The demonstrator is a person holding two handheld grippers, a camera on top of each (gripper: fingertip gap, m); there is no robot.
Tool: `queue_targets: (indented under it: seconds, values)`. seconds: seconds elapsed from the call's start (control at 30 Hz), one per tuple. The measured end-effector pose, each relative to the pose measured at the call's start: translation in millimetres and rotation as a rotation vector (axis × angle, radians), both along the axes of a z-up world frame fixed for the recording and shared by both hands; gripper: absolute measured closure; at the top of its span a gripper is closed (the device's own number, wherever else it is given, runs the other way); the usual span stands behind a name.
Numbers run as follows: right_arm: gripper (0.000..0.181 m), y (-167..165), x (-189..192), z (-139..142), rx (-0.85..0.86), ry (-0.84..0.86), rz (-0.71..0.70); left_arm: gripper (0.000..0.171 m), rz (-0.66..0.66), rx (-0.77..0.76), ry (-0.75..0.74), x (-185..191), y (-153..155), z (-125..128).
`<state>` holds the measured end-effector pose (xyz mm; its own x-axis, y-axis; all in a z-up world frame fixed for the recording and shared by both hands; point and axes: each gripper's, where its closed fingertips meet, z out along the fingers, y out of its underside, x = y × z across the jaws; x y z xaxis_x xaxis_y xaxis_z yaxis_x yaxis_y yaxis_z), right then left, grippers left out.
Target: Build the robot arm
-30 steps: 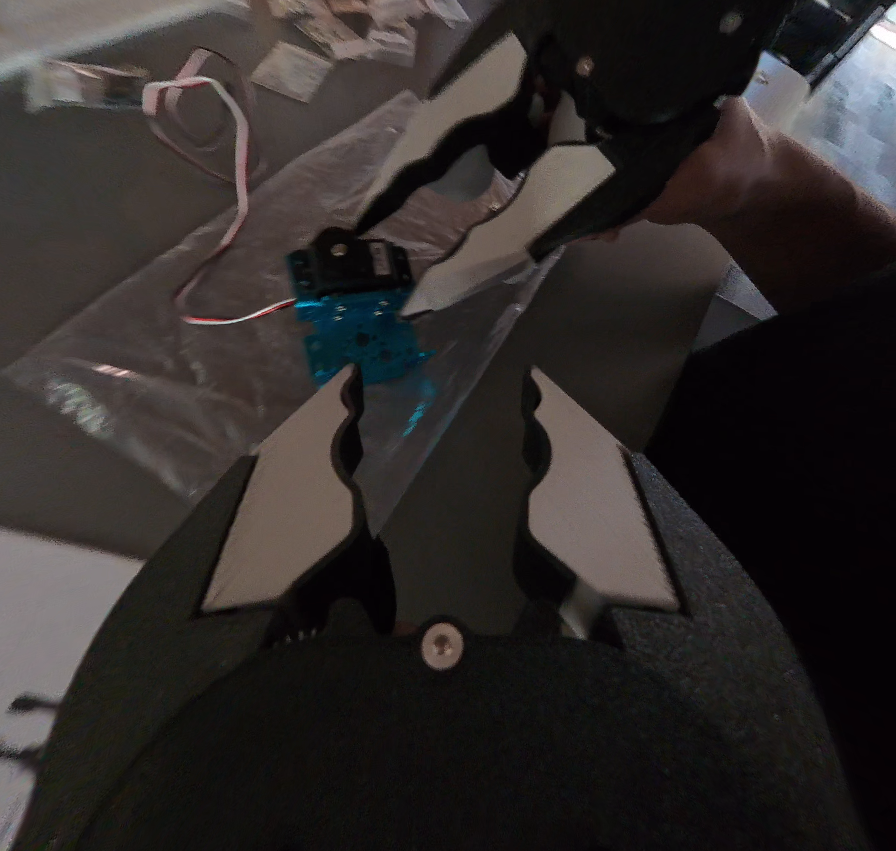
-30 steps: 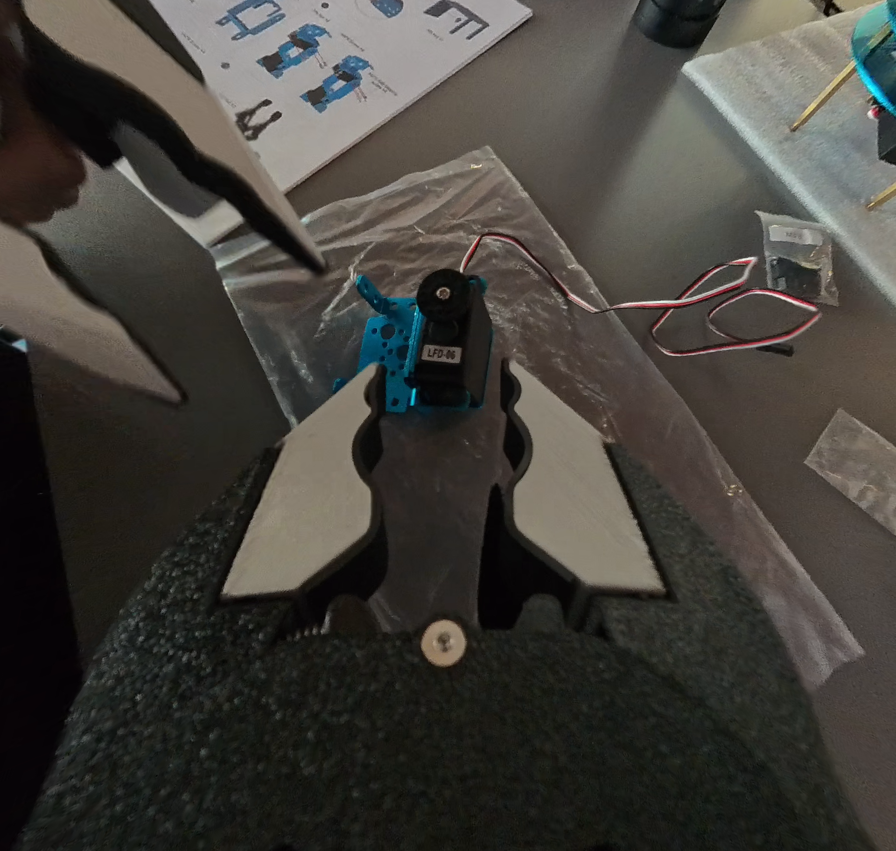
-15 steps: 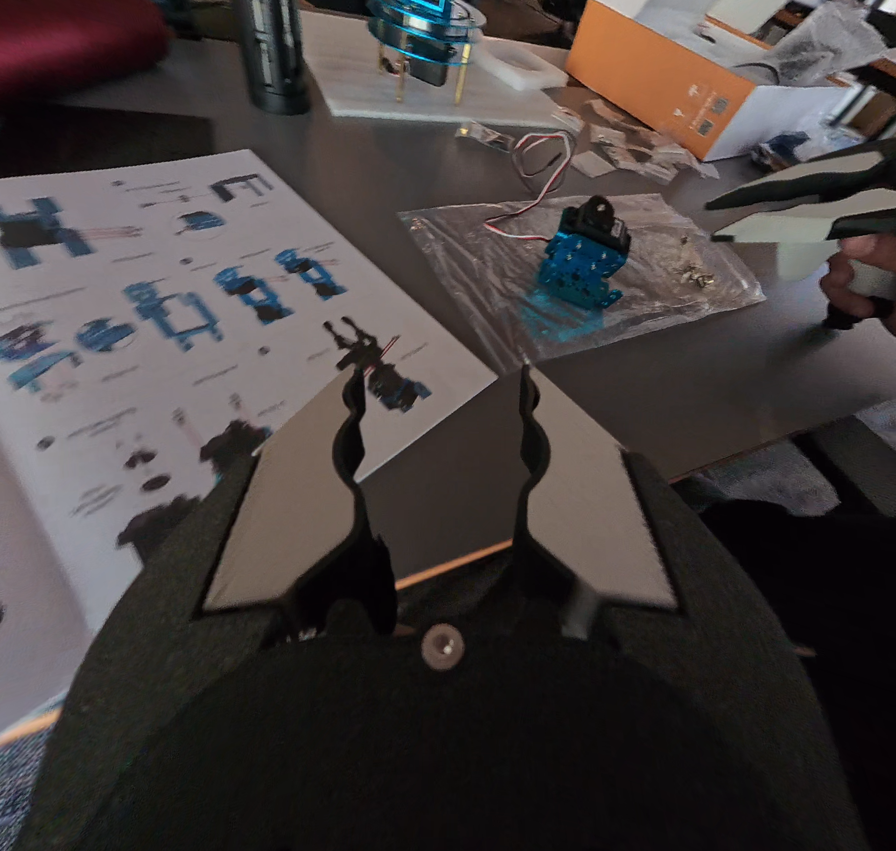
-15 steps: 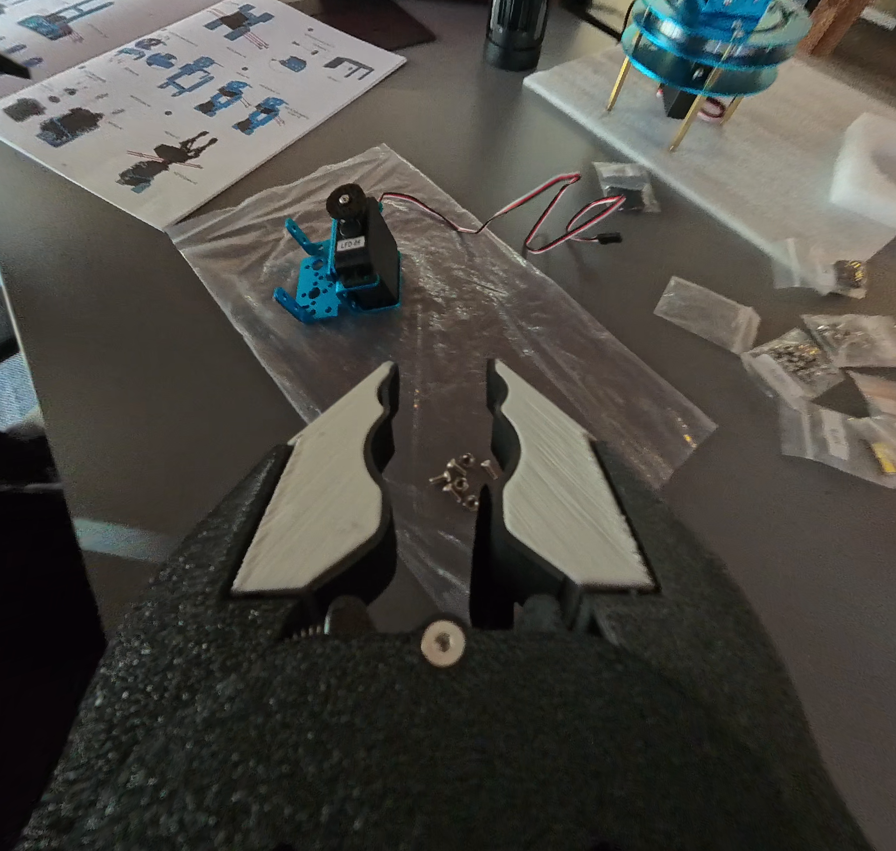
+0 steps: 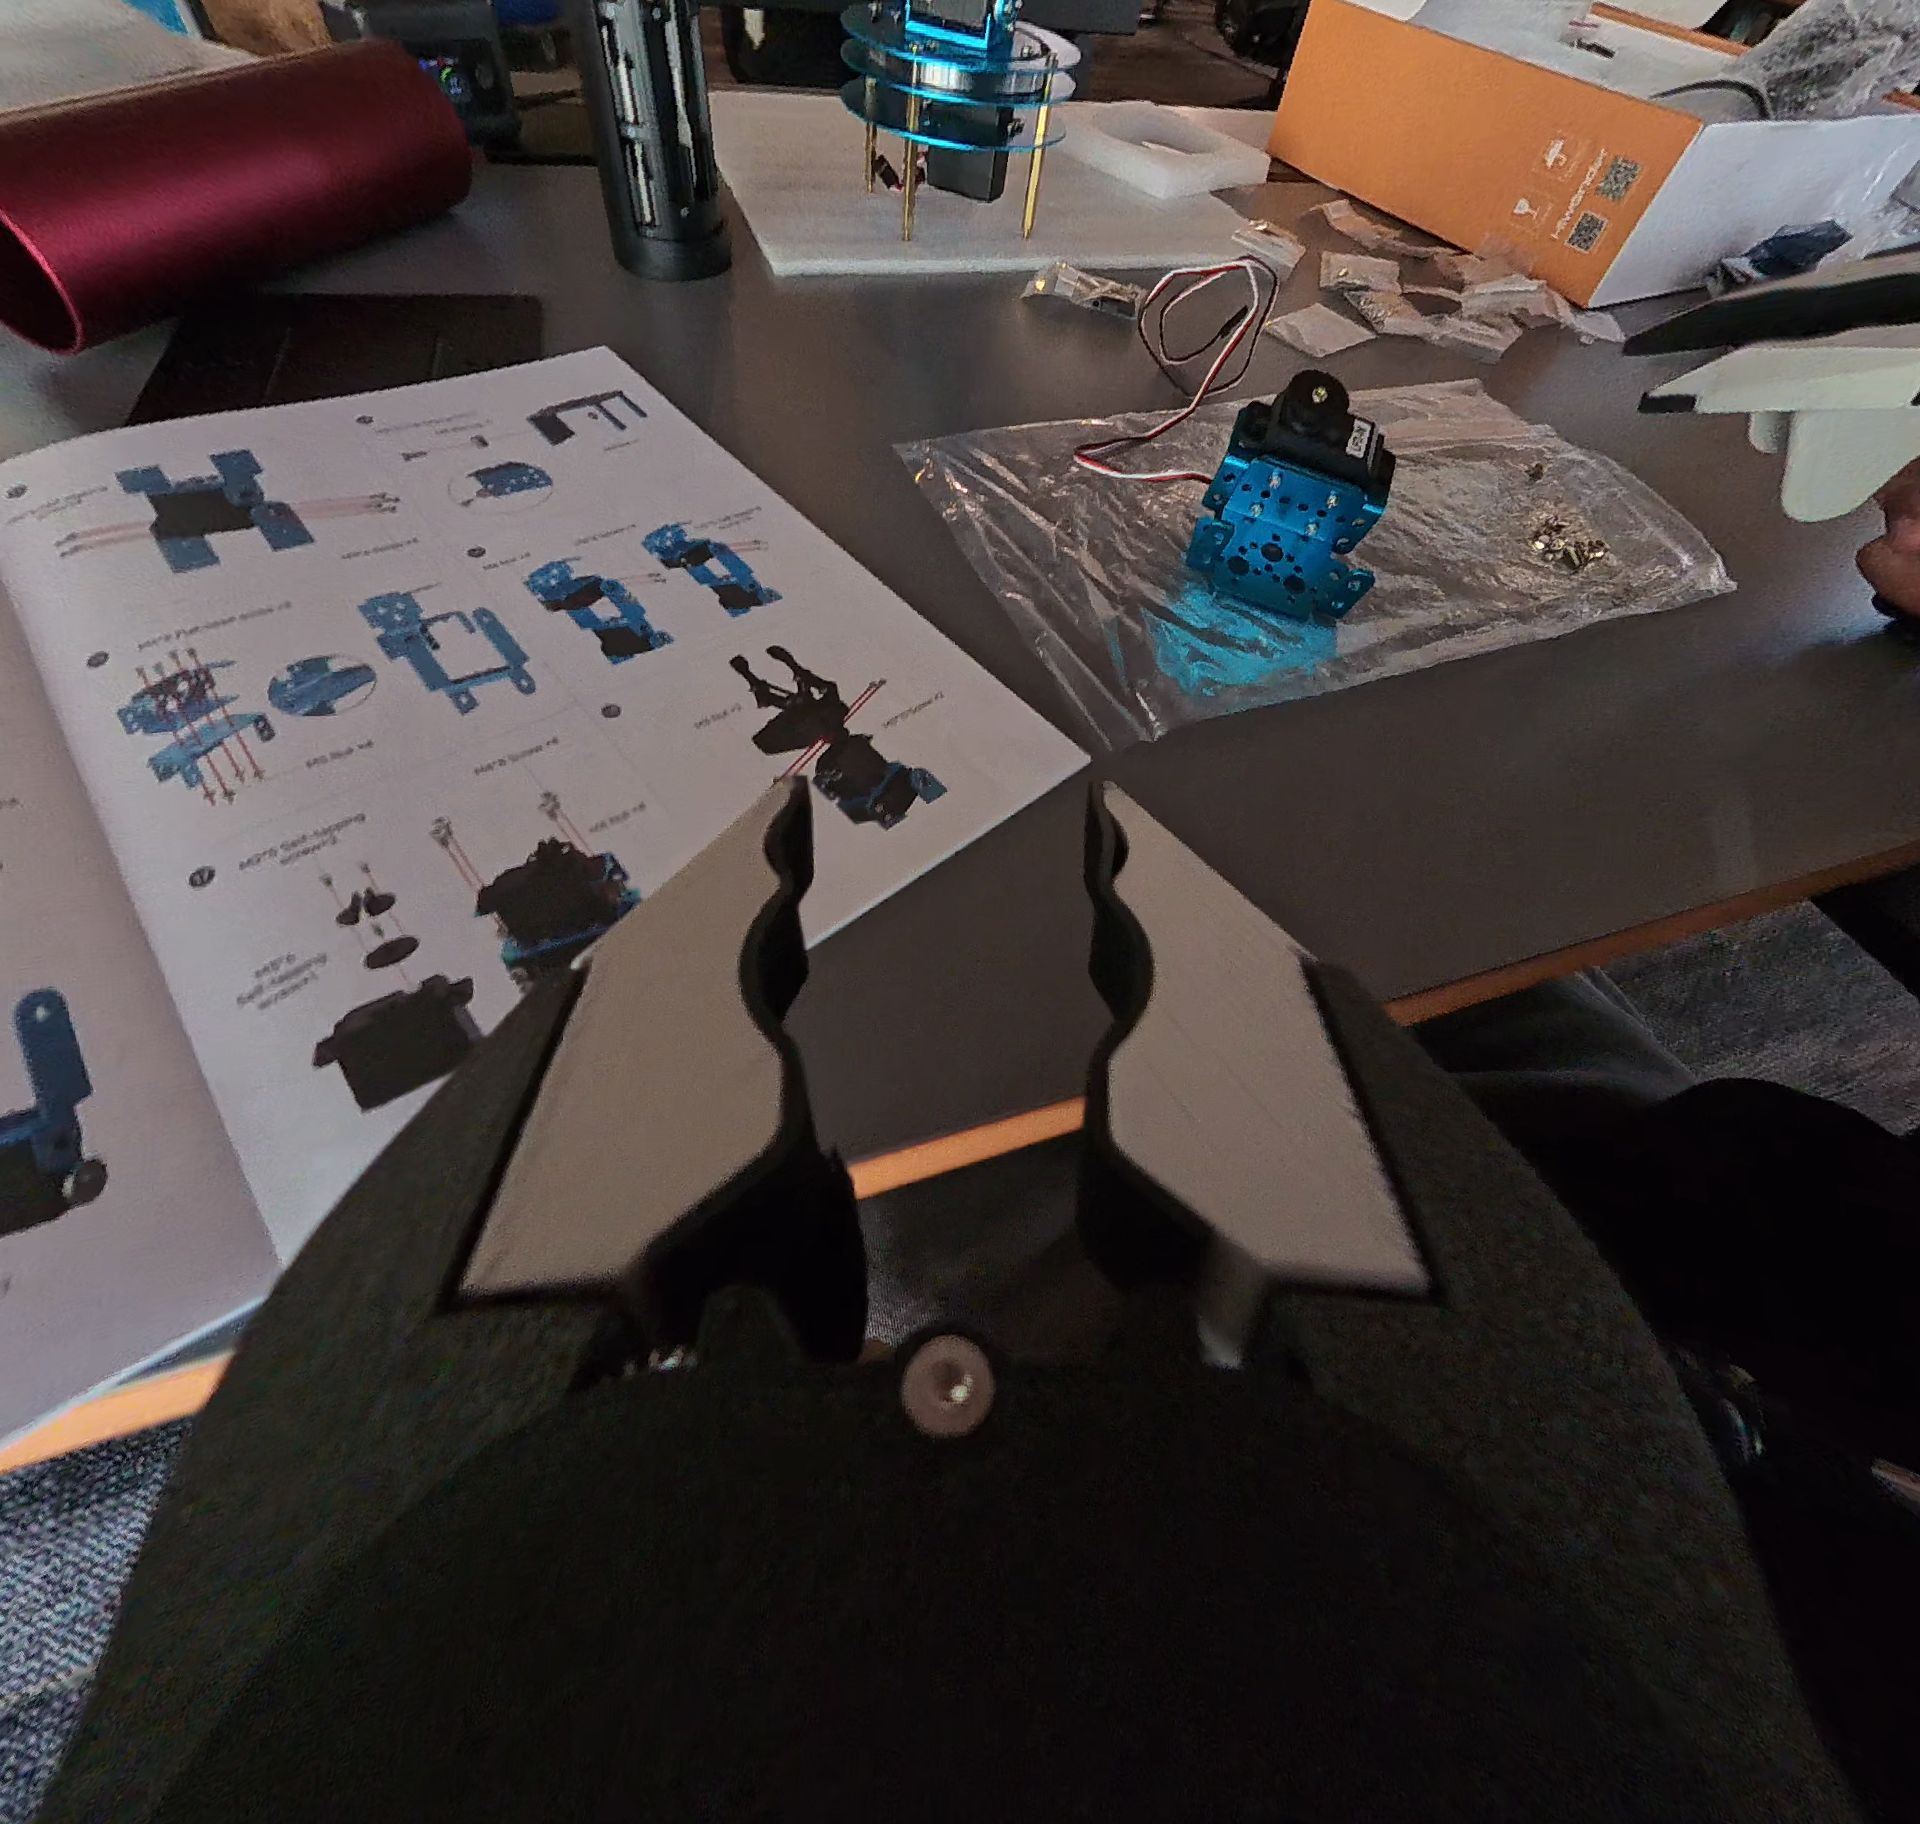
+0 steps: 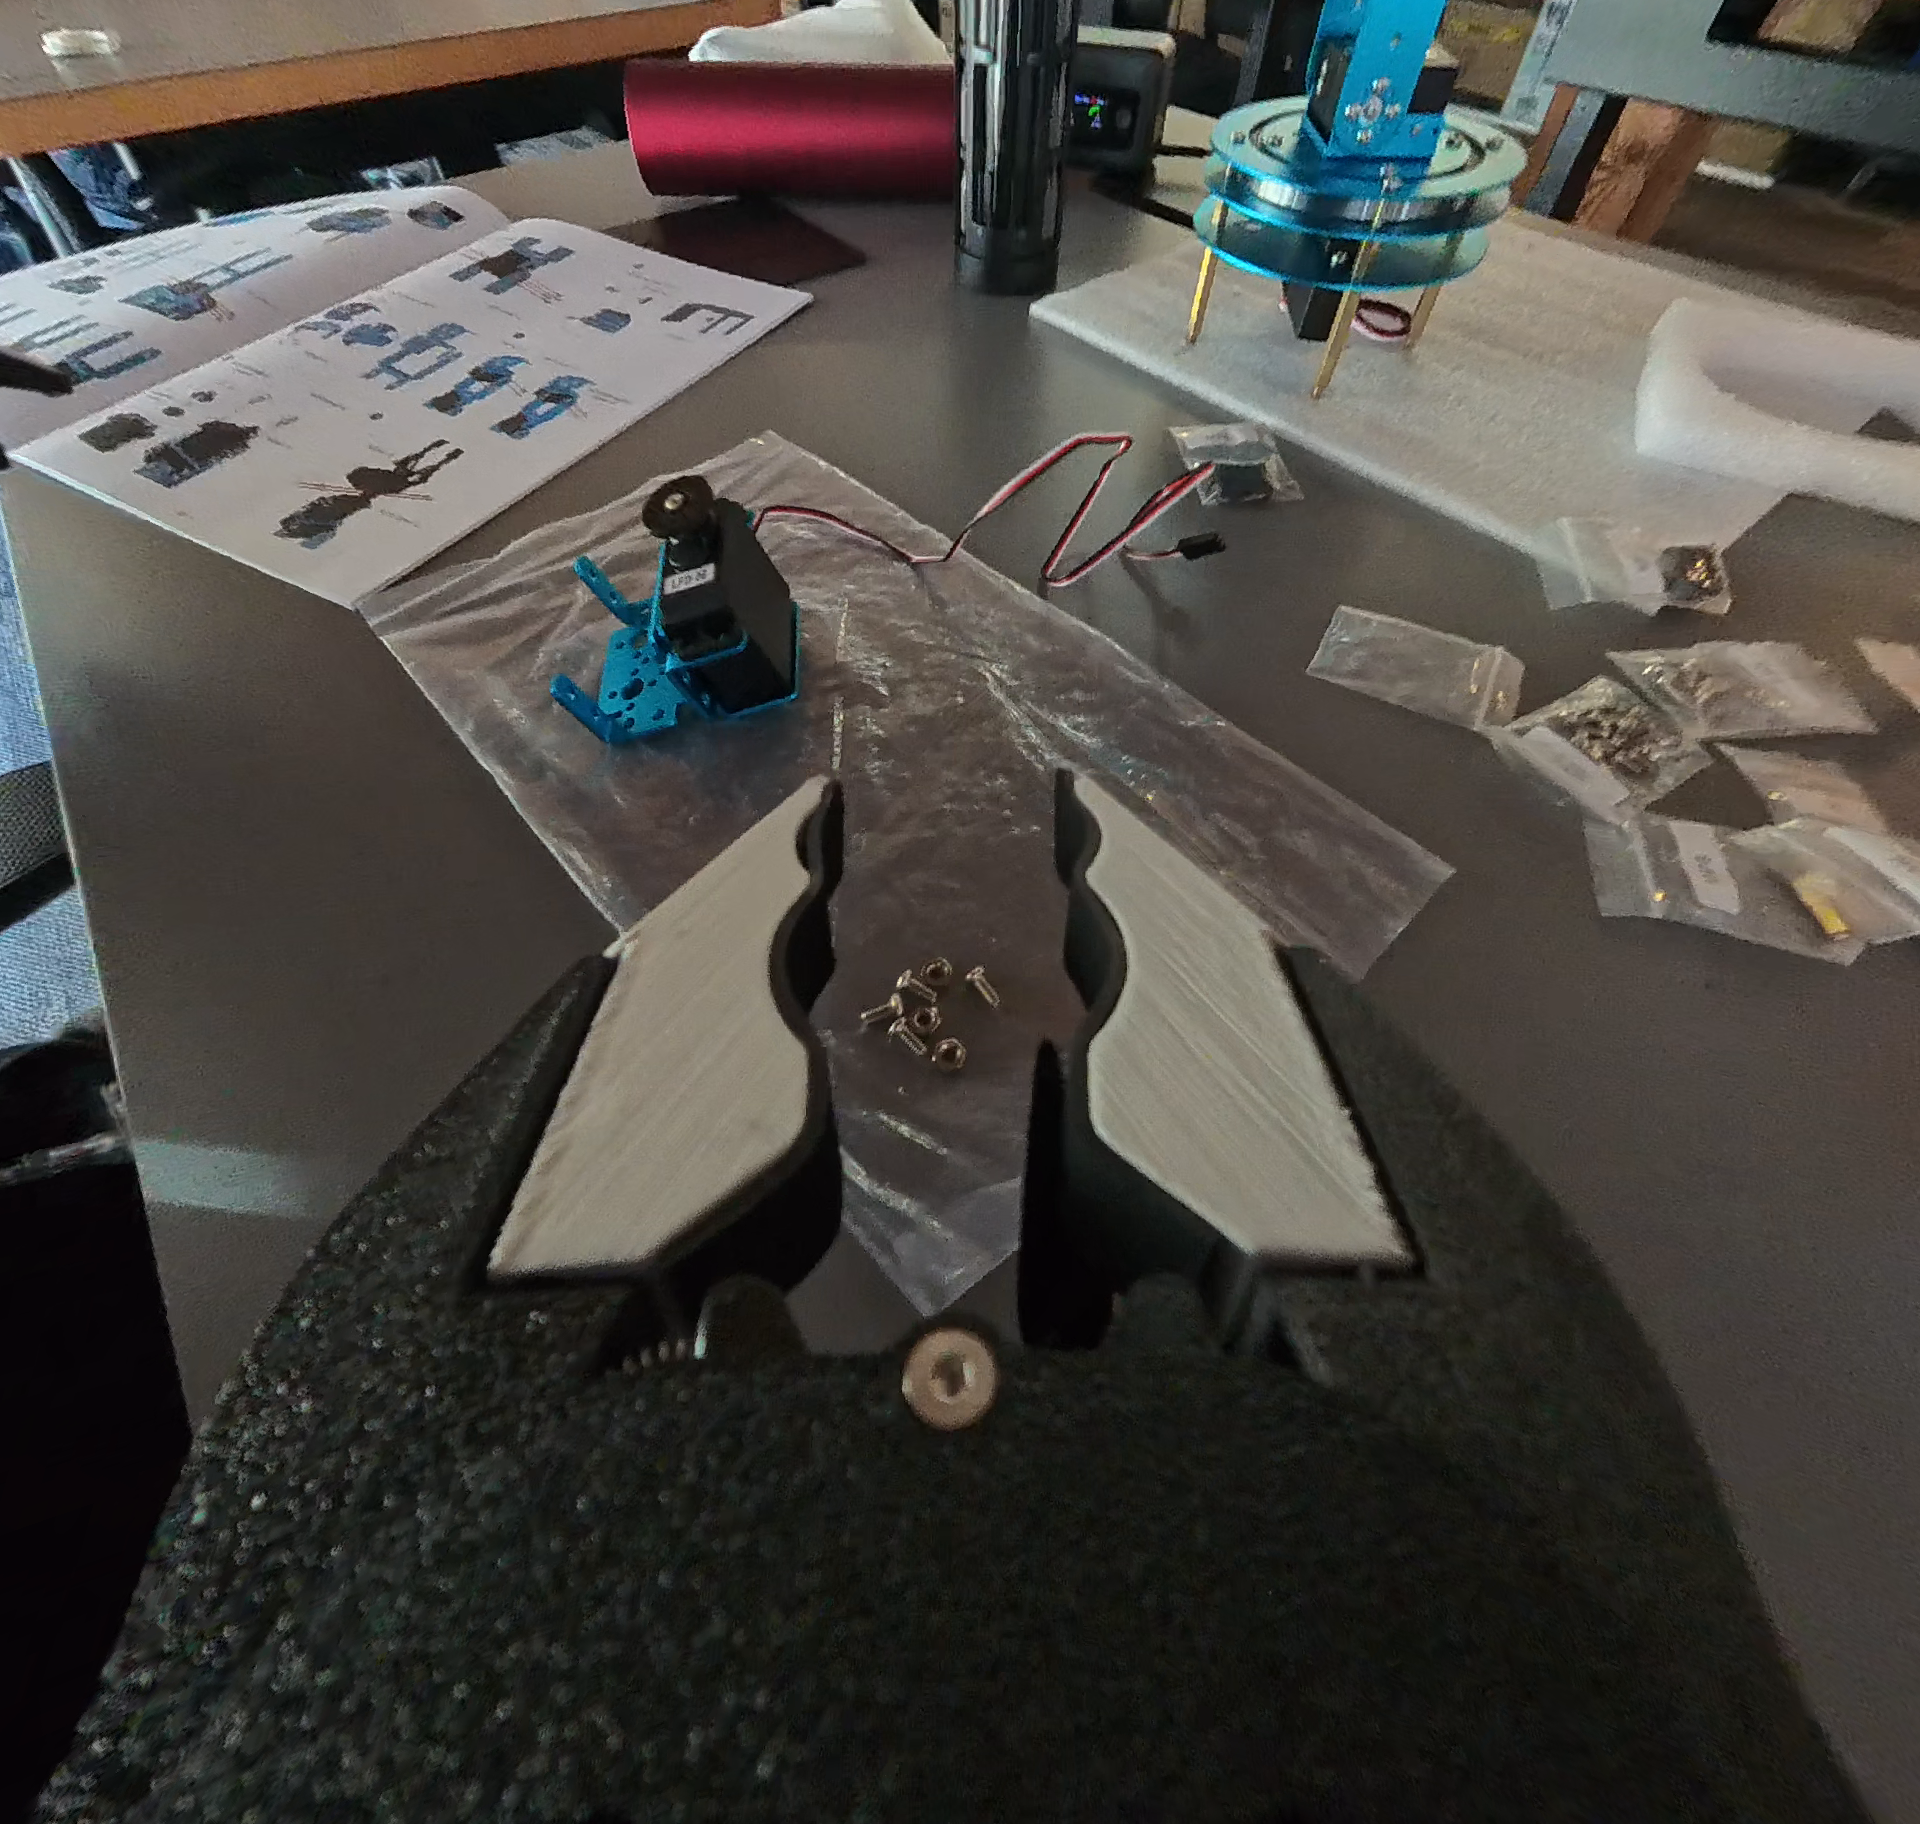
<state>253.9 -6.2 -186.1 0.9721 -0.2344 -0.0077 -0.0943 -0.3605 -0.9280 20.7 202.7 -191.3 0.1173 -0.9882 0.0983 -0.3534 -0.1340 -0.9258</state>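
Your left gripper [image 5: 940, 808] hangs spread and empty above the near edge of the grey table [image 5: 1351, 818], its left fingertip over the corner of the open instruction booklet [image 5: 436, 652]. At about one o'clock from it, well apart, the black motor in its blue bracket [image 5: 1283, 512] stands on a clear plastic bag [image 5: 1039, 569]. Your right gripper [image 6: 940, 798] is also spread and holds nothing; it hovers over the near end of that same bag, with a small cluster of screws [image 6: 925, 1016] lying between its fingers. Whether the fingers touch the bag is hard to tell from this angle. From here the motor and bracket sit at about eleven o'clock, its red and white wire [image 6: 1039, 517] trailing off toward one o'clock, near several small parts bags [image 6: 1600, 735]. A blue disc stand [image 6: 1351, 185] rises farther back at one o'clock.
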Motion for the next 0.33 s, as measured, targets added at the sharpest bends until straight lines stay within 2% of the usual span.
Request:
queue_targets:
  seconds: [0.33]
  values:
    - [0.141,-6.5,4.4,-1.9,-0.012,-0.025,-0.062,0.122,-0.022,0.011,0.005,1.4,3.1,-2.9]
